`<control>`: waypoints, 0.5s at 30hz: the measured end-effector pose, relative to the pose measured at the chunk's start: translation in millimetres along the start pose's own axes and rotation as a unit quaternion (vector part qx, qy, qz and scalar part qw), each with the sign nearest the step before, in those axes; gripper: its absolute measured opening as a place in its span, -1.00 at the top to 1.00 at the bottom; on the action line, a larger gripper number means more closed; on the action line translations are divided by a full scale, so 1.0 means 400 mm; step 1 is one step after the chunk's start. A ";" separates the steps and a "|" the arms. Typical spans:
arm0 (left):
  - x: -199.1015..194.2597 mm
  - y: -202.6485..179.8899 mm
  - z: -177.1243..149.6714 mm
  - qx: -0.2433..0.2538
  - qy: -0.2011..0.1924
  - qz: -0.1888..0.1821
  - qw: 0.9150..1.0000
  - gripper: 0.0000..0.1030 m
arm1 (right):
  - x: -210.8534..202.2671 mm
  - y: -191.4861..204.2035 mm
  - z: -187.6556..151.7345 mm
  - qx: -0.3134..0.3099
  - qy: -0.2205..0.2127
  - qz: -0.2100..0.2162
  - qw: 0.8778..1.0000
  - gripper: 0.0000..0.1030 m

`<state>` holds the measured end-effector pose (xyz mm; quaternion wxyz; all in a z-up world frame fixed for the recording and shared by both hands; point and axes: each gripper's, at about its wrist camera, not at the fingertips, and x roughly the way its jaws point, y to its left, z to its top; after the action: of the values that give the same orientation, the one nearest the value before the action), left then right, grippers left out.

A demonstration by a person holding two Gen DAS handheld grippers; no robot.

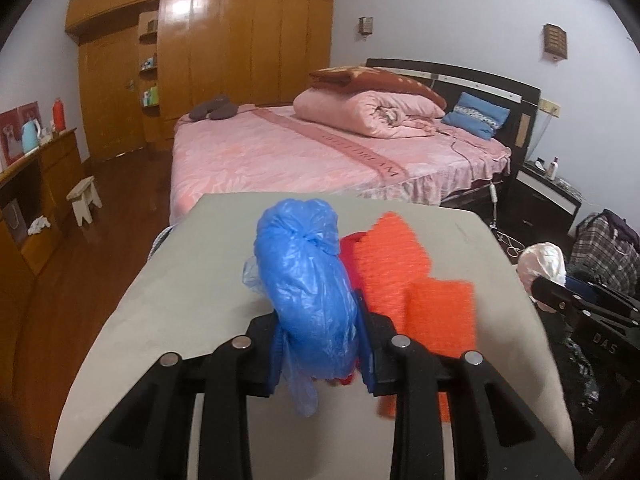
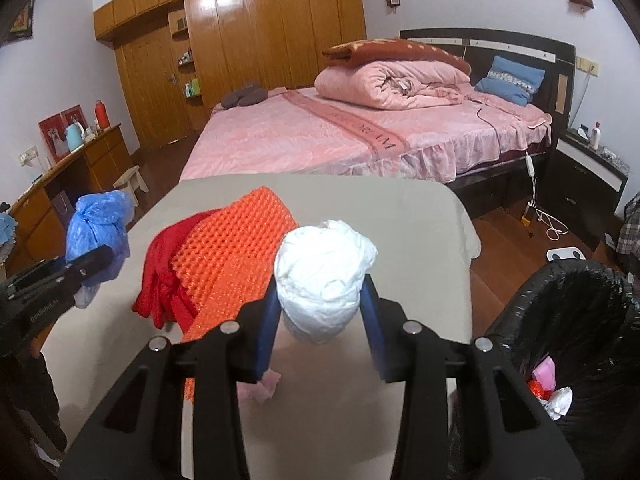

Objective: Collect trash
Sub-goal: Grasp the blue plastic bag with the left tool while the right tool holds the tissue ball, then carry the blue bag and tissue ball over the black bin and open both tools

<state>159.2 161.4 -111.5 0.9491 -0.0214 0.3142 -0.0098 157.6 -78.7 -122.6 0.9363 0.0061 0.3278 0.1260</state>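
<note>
Nearest the left wrist camera, the left gripper [image 1: 320, 344] pinches a knotted blue plastic bag [image 1: 308, 292] between its two fingers; the bag bulges up and forward past the fingertips, and a loose tail hangs below them. From the right wrist camera the same blue plastic bag [image 2: 98, 236] shows at the left edge of the table, held off the surface by the left gripper [image 2: 86, 266].

Close to the right wrist camera, the right gripper [image 2: 322, 312] pinches a crumpled white plastic bag [image 2: 324, 276]. Its fingers [image 2: 266, 328] press against the bag's two sides, and the bulk of the bag rises above and ahead of the tips. Below the fingers a small pink scrap [image 2: 266, 388] lies on the grey table [image 2: 400, 240].

Just beyond both grippers, an orange textured mat [image 2: 236, 256] lies on the table, with a red cloth [image 2: 168, 276] touching its left edge and partly tucked under it. In the left view the orange textured mat [image 1: 404, 280] sits just right of the blue bag, blurred.

Right of the table, near the right gripper, stands a bin lined with a black bag [image 2: 576, 308]; pink, red and white scraps lie inside it.

Farther off, a bed [image 2: 360, 136] with a pink cover carries a folded pink quilt [image 2: 392, 84] and a blue pillow [image 2: 512, 78]. Against the far wall stands a wooden wardrobe [image 2: 256, 32].
</note>
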 end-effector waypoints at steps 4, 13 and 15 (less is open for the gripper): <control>-0.015 -0.043 0.004 0.010 -0.001 -0.012 1.000 0.41 | -0.034 -0.011 0.004 0.003 -0.008 0.000 1.000 0.27; -0.045 -0.133 0.007 0.026 -0.003 -0.036 0.999 0.41 | -0.110 -0.041 0.005 0.010 -0.025 -0.008 1.000 0.27; -0.049 -0.152 0.007 0.029 -0.004 -0.042 0.999 0.41 | -0.129 -0.052 0.005 0.013 -0.030 -0.012 0.999 0.27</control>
<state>144.8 101.5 -94.9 0.9493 -0.0067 0.3087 -0.0588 124.9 -111.2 -91.3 0.9469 0.0178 0.3014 0.1106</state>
